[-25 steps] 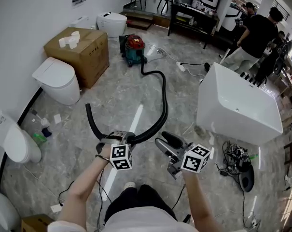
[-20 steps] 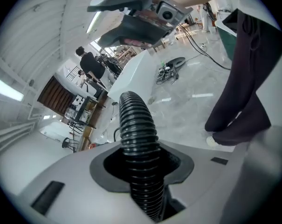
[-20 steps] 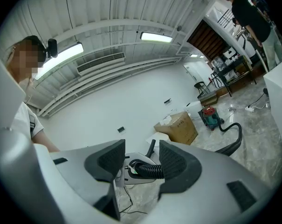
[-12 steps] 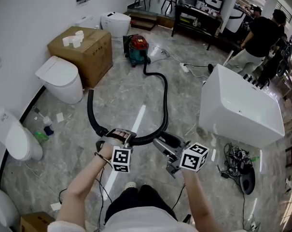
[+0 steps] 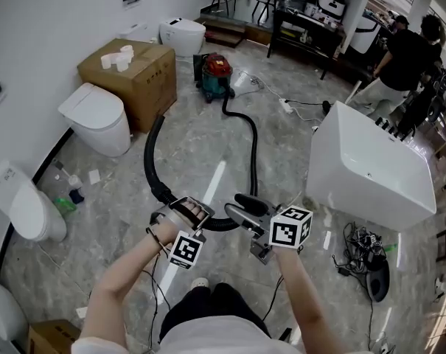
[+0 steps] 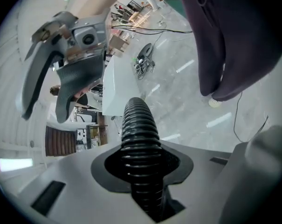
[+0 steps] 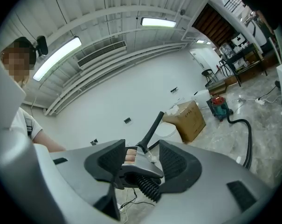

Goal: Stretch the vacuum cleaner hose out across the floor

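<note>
Clamping the hose (image 5: 253, 161) in the left claw (image 5: 192, 211), held the right claw (image 5: 243, 210) wide open and empty just beside it, hose running ahead to the vacuum cleaner (image 5: 214, 76).

No words, brand names or numbers can be read anywhere in this scene. The cardboard box (image 5: 136, 71) by the wall has faint dark print on its side, too small to make out. The cube (image 5: 186, 250) on the left gripper (image 5: 191, 212) and the cube (image 5: 290, 227) on the right gripper (image 5: 245, 211) carry only black-and-white square marker patterns, 1 per visible face, not letters or digits.
</note>
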Available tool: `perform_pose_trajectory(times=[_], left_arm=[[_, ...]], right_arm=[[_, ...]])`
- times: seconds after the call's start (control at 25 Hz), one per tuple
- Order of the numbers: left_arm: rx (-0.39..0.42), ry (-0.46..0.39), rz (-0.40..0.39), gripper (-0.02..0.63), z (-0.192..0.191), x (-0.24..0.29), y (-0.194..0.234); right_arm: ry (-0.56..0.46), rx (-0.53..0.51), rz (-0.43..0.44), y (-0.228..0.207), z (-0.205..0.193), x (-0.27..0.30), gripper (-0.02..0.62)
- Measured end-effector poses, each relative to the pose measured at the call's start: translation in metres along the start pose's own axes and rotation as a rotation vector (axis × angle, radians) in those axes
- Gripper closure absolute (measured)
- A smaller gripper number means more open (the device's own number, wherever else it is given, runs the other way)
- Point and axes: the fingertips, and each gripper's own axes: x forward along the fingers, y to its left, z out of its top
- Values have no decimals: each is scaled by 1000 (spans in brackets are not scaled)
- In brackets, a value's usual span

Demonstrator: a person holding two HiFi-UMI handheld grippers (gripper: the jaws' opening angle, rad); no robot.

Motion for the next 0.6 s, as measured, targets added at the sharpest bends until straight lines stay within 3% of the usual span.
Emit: perform_pose_trajectory(times=[0.28,0.4,0.6], left_arm=[[214,2,5,476,-1,-1,-13],[279,-29,52,476,5,4,-14],[371,-46,74,477,16,4,-14]], right_arm=[[32,29,18,-3,-4,16,359],[47,72,24,-8,-5,24,359],[156,166,77,-16,-10,42,359]])
